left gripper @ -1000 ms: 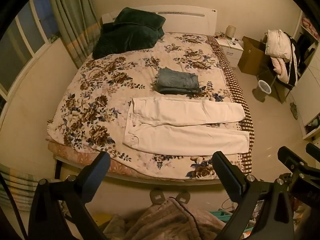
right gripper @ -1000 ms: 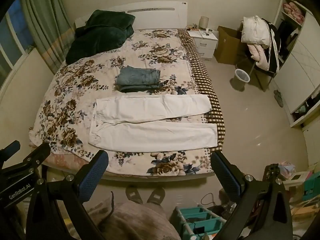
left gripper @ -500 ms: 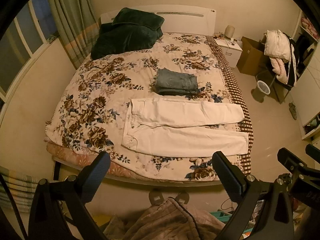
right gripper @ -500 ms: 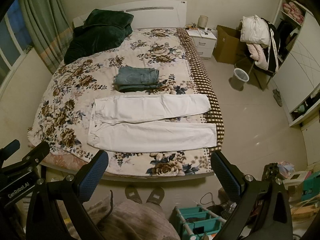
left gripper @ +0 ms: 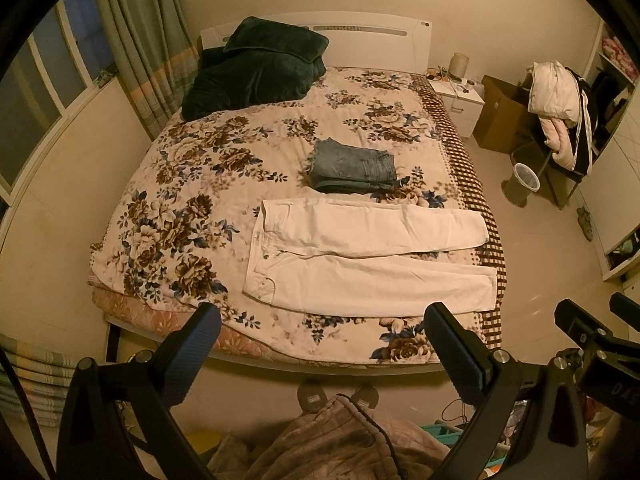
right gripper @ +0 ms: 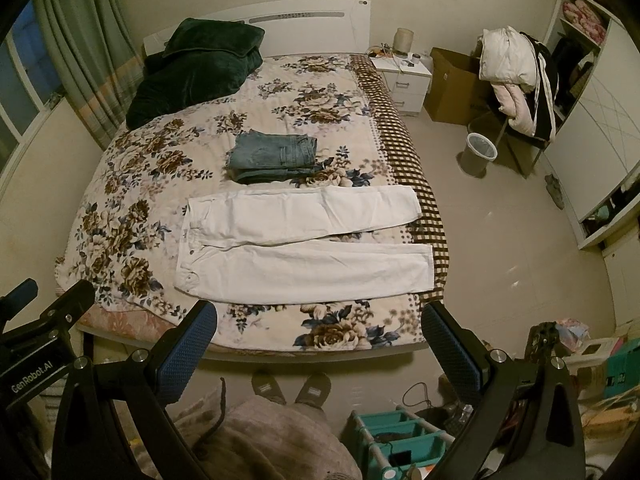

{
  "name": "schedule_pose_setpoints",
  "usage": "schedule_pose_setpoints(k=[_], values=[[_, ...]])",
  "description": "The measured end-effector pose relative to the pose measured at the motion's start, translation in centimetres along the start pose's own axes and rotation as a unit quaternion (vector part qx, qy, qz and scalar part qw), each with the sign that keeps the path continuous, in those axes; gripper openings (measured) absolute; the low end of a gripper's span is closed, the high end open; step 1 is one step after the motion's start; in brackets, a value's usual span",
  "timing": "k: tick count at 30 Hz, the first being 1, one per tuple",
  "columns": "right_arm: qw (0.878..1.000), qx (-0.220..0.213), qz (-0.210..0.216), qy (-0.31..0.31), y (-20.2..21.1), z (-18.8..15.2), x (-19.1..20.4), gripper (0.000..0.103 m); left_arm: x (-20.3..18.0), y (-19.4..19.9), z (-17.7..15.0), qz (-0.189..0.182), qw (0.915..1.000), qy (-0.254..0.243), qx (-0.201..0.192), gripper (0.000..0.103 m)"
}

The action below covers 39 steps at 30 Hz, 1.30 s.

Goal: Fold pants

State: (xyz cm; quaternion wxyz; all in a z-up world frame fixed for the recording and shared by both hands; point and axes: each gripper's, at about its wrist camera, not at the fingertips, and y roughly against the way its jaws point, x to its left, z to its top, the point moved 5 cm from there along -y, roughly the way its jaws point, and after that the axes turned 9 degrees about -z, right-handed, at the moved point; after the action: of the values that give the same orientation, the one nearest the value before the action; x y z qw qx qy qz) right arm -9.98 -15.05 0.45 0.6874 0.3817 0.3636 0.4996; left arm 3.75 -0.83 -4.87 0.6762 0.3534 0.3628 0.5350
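Both my grippers, left (left gripper: 320, 344) and right (right gripper: 320, 340), are hanging wide open with nothing in them, well back from the bed (right gripper: 120, 168). The white pants (right gripper: 304, 244) lie flat on the bed's near end, legs spread, folded jeans (right gripper: 274, 156) just beyond. Only readable writing is "GenRobot.AI" on the left gripper's body in the right view.
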Motion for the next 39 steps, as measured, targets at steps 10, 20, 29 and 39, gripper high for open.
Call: schedule_pose_setpoints(k=[10,20,29,39], values=[[1.000,0.001,0.001,-0.001,-0.7,-0.1,-0.5,0.103,0.1,0.0,0.3,-0.003,1.0000,-0.001,0.000,0.103],[1.000,0.002,0.002,-0.003,-1.4,-0.2,-0.5,0.103,0.0,-0.3,1.0,-0.006,1.0000,-0.002,0.000,0.103],[1.000,0.000,0.002,-0.005,-1.8,0.0,-0.6,0.103,0.0,-0.2,1.1,-0.004,1.0000,-0.001,-0.003,0.103],[1.000,0.005,0.010,-0.003,-1.9,0.5,-0.8,0.103,-0.2,-0.3,1.3,-0.005,1.0000,0.000,-0.001,0.103]])
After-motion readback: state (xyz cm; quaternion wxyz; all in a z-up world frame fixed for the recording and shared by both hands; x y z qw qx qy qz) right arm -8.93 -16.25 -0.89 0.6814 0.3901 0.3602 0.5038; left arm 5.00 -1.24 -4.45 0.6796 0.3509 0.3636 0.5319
